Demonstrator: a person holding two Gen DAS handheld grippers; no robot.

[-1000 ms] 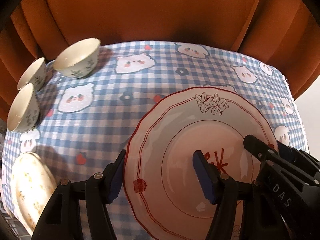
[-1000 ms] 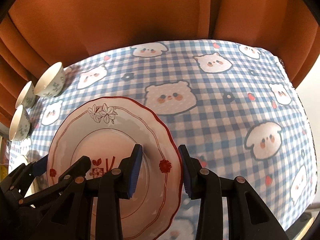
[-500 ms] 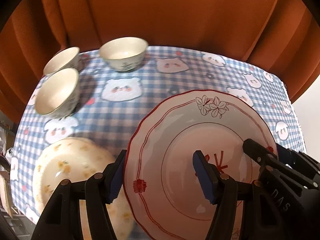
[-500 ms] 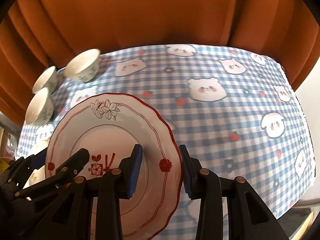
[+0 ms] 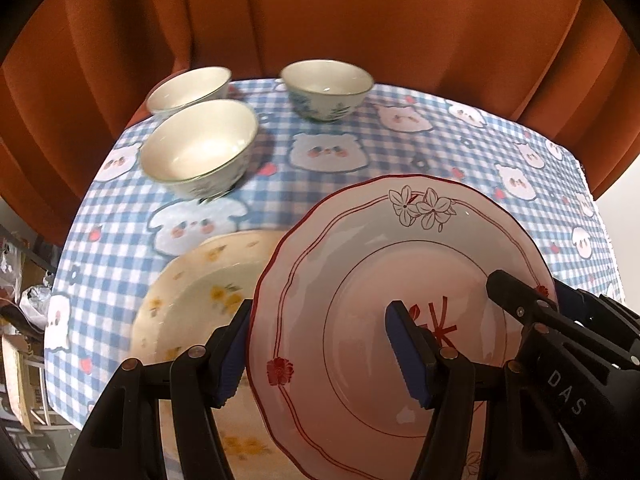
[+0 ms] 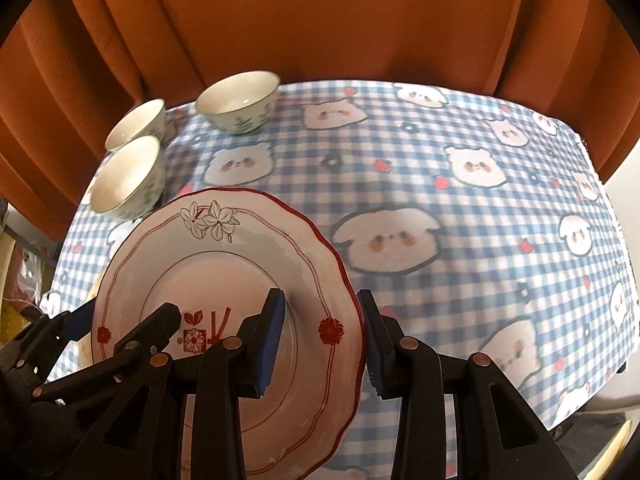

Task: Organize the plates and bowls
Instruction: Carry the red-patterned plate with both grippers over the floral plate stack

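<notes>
A white plate with a red scalloped rim (image 5: pixel 400 248) (image 6: pixel 208 264) hangs tilted above the table, carried between both grippers. My left gripper (image 5: pixel 320 352) is shut on its left edge, one pad outside the rim and one on the plate's face. On the opposite edge my right gripper (image 6: pixel 320 344) is shut the same way. Just below and left of the held plate a cream plate with yellow flowers (image 5: pixel 200 280) lies on the cloth, partly covered. Three white bowls with green sprigs (image 5: pixel 200 148) (image 5: pixel 188 88) (image 5: pixel 326 88) stand at the far left of the table.
The table (image 6: pixel 460 200) wears a blue checked cloth with bear faces. An orange curtain (image 5: pixel 360 20) hangs close behind it. The table's left edge drops off beside the flowered plate, with clutter on the floor (image 5: pixel 24 300).
Both grippers have carried the red-rimmed plate leftward across the table. The bowls have come nearer the middle of the views, and the flowered plate now lies partly under the held plate.
</notes>
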